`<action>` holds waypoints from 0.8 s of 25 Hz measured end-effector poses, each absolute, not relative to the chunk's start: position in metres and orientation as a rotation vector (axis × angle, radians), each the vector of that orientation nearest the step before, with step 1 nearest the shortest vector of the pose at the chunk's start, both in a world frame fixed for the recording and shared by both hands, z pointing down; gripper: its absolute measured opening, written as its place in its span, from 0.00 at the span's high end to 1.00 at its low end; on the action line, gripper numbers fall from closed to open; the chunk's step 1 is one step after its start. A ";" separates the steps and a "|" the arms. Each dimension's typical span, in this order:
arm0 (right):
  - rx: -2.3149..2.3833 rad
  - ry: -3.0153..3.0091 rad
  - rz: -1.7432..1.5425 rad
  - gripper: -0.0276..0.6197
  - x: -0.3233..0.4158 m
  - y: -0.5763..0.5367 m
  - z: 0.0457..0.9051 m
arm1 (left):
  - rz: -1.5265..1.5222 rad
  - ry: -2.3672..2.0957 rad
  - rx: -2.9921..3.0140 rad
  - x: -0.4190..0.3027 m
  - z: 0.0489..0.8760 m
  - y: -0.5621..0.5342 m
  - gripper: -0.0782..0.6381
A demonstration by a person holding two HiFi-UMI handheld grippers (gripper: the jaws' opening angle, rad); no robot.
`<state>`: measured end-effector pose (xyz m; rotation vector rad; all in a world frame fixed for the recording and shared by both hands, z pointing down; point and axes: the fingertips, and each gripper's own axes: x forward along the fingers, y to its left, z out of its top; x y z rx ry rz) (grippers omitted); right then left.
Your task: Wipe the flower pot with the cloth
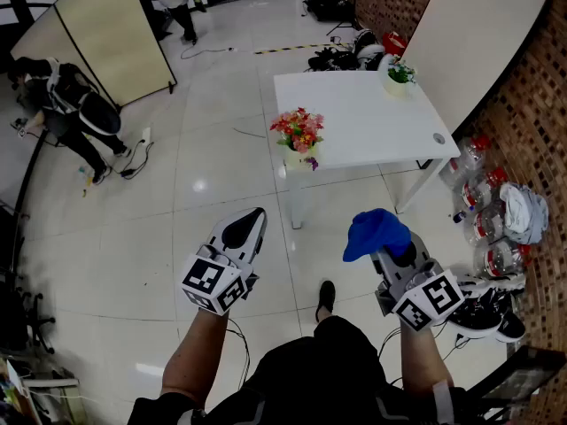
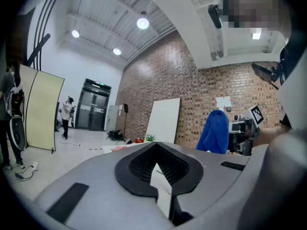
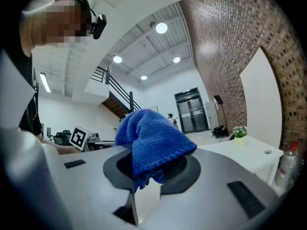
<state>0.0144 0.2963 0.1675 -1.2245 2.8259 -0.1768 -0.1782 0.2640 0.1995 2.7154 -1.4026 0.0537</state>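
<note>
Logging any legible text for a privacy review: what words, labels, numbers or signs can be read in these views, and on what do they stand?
No text is legible in any view.
Left marker cube and right marker cube: black-and-white square patterns, no letters.
Small sign over the dark door: too small to read.
Paper on the brick wall: blurred.
Bottles on the floor: labels too small.

Head view looked steeply down from standing height; white table [image 1: 354,118] lay far. Gripper views faced forward, tilted upward, sharing the brick wall [image 2: 192,80].
</note>
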 end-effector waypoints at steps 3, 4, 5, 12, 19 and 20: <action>-1.205 2.830 -0.189 0.86 0.020 0.256 0.169 | 0.050 -1.414 2.709 -0.169 0.198 0.233 0.89; -1.196 2.832 -0.195 0.86 0.022 0.243 0.168 | 0.054 -1.420 2.703 -0.166 0.198 0.222 0.89; -1.184 2.836 -0.198 0.86 0.023 0.230 0.167 | 0.063 -1.428 2.695 -0.165 0.198 0.211 0.89; -1.066 2.894 -0.166 0.86 0.024 0.148 0.164 | 0.164 -1.567 2.646 -0.164 0.216 0.128 0.88; -1.046 2.920 -0.243 0.86 0.006 0.102 0.190 | 0.277 -1.396 2.746 -0.157 0.259 0.067 0.88; -1.052 2.919 -0.252 0.86 0.002 0.097 0.193 | 0.290 -1.372 2.755 -0.158 0.267 0.059 0.89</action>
